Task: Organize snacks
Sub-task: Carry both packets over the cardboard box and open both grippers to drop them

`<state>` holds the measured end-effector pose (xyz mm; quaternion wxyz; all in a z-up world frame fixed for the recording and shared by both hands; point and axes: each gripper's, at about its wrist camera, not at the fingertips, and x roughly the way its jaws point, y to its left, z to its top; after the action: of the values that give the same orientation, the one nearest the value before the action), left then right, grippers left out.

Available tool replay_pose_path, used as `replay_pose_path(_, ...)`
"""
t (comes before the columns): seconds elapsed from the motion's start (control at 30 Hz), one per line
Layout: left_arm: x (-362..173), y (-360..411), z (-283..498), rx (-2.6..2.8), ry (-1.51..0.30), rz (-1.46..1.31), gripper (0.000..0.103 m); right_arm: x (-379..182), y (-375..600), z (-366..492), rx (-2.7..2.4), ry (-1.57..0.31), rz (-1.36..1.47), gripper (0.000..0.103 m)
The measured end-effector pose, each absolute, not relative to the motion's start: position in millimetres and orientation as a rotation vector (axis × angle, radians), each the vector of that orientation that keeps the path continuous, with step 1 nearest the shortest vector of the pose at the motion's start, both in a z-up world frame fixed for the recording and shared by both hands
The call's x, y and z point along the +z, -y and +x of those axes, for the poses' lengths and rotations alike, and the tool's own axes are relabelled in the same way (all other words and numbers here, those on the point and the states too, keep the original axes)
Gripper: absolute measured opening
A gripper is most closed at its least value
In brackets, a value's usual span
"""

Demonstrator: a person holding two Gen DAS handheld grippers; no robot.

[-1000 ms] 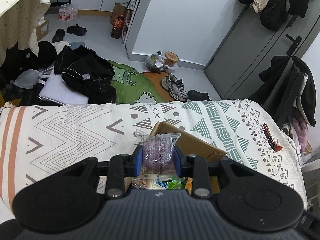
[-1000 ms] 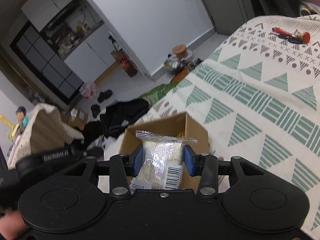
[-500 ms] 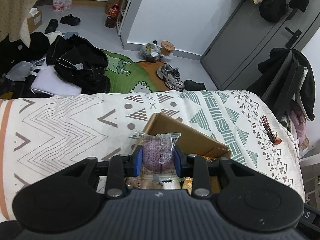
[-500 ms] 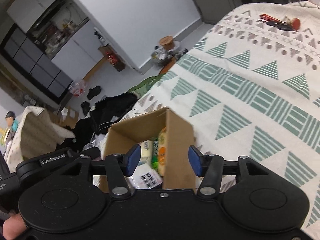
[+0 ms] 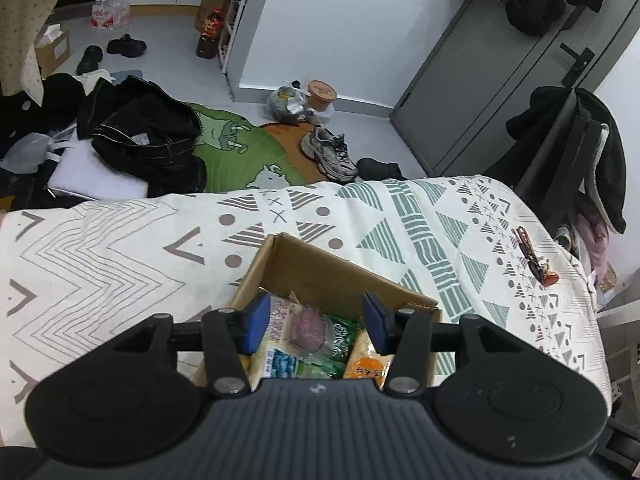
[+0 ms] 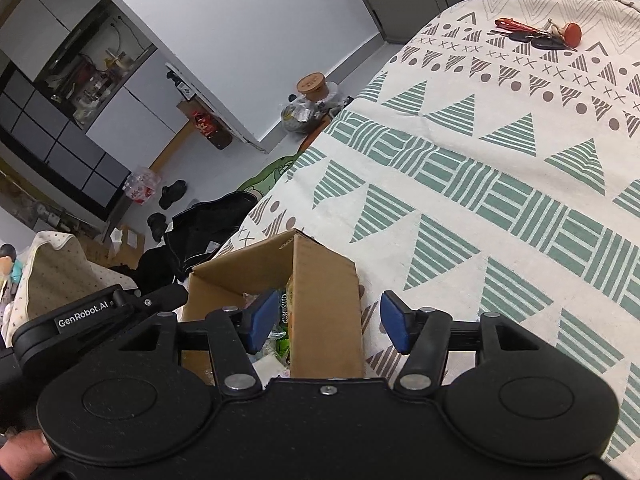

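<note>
bed (image 5: 120,248): patterned cover, wide bare room right of box, keys (image 6: 536,38) well apart | cardboard box (image 5: 336,276): open-topped, snacks gathered inside | purple snack pack (image 5: 308,326): lies atop the packets | left gripper (image 5: 316,320): jaws apart, empty, over box mouth | right gripper (image 6: 326,320): jaws apart, empty, straddling box's right wall

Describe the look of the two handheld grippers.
Both are black plastic. The left gripper has a ribbed grey-black body, two round housings, silver pivot screws and blue pads on its fingers. The right gripper looks alike. White "GenRobot.AI" lettering marks the left gripper's side in the right view.
</note>
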<state>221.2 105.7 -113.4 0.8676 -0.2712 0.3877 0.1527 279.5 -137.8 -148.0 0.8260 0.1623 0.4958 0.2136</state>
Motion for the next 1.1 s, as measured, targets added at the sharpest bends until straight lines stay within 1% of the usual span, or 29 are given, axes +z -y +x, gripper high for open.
replay_pose_path(0.17,-107.7,-106.4,212.4,0.345,-0.817,-0.554,0.052,-142.9,138.2,274.5,0.469,-1.045,0.346,0.06)
replay_pose_path(0.27,-102.3,-103.3,206.2,0.354,-0.822,-0.532,0.061,-139.1,140.2,270.6,0.47,-1.037,0.34,0.062)
replay_pose_path(0.4,-95.1,-99.9,197.6,0.346,-0.826,-0.523,0.067,-132.3,146.7,265.2,0.448,-1.025,0.345,0.066)
replay_pose_path(0.43,-92.9,-99.0,195.7,0.345,-0.828,-0.521,0.069,-130.0,148.9,263.4,0.441,-1.021,0.348,0.068)
replay_pose_path(0.47,-90.0,-97.7,193.2,0.345,-0.827,-0.519,0.073,-126.7,151.1,260.5,0.432,-1.015,0.347,0.069)
replay_pose_path(0.5,-87.3,-96.5,191.4,0.345,-0.825,-0.517,0.075,-124.6,152.1,258.6,0.425,-1.009,0.344,0.073)
replay_pose_path(0.53,-84.8,-94.9,188.9,0.344,-0.823,-0.514,0.076,-121.3,153.4,255.6,0.416,-1.002,0.339,0.077)
replay_pose_path(0.6,-79.9,-90.8,184.3,0.337,-0.824,-0.506,0.079,-113.1,156.4,248.6,0.395,-0.985,0.324,0.082)
replay_pose_path(0.7,-74.8,-84.7,177.4,0.324,-0.828,-0.496,0.083,-101.0,161.5,237.5,0.368,-0.954,0.294,0.084)
replay_pose_path(0.8,-69.6,-78.2,169.0,0.324,-0.821,-0.477,0.085,-88.0,166.8,228.5,0.349,-0.937,0.284,0.093)
replay_pose_path(1.0,-57.2,-66.1,155.0,0.306,-0.819,-0.454,0.087,-71.8,182.5,212.9,0.298,-0.928,0.28,0.096)
replay_pose_path(1.1,-48.4,-59.3,149.2,0.292,-0.824,-0.417,0.091,-64.8,190.7,201.5,0.281,-0.911,0.29,0.103)
